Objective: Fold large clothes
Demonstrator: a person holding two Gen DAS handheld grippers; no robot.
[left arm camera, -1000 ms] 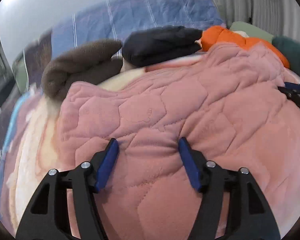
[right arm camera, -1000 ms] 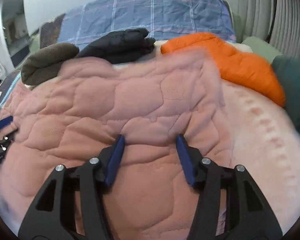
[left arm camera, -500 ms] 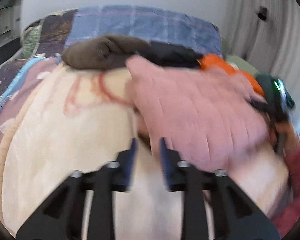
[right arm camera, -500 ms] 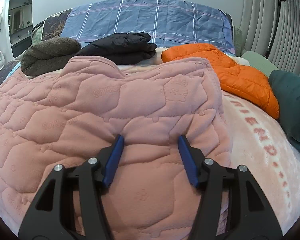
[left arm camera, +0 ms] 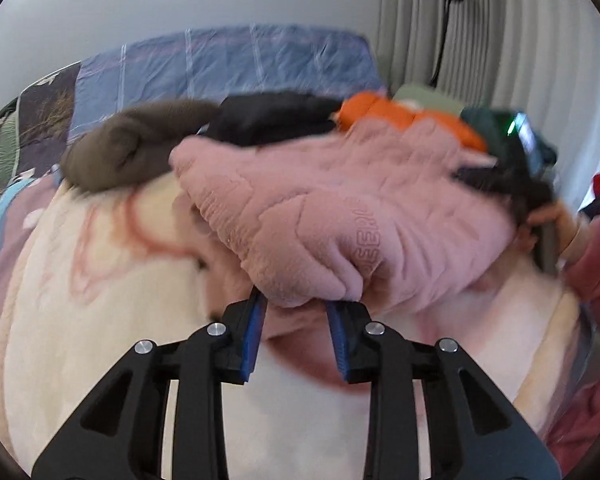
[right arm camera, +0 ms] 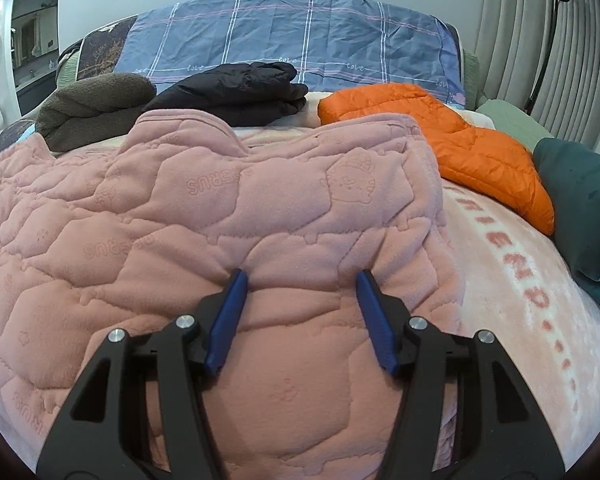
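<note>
A pink quilted fleece garment point(right arm camera: 180, 208) lies spread on the bed. In the left wrist view its near edge is lifted and doubled over the rest of the garment point(left arm camera: 340, 208). My left gripper point(left arm camera: 296, 304) has a bunch of that edge pinched between its blue pads, and its jaws are opening. My right gripper point(right arm camera: 301, 276) is open, its tips resting on the garment's flat right part with nothing pinched. The left wrist view shows the right gripper point(left arm camera: 512, 184) blurred at the far right, held by a hand point(left arm camera: 560, 232).
Behind the garment lie a folded brown fleece point(right arm camera: 92, 108), a black jacket point(right arm camera: 240, 92), an orange down jacket point(right arm camera: 460, 148) and a teal garment point(right arm camera: 580, 200). A blue plaid pillow point(right arm camera: 300, 36) stands at the headboard. The cream and pink blanket point(left arm camera: 100, 300) covers the bed.
My left gripper closed on the garment's near edge and carried it up and over to the right, baring the cream blanket. The right gripper stayed pressed in place.
</note>
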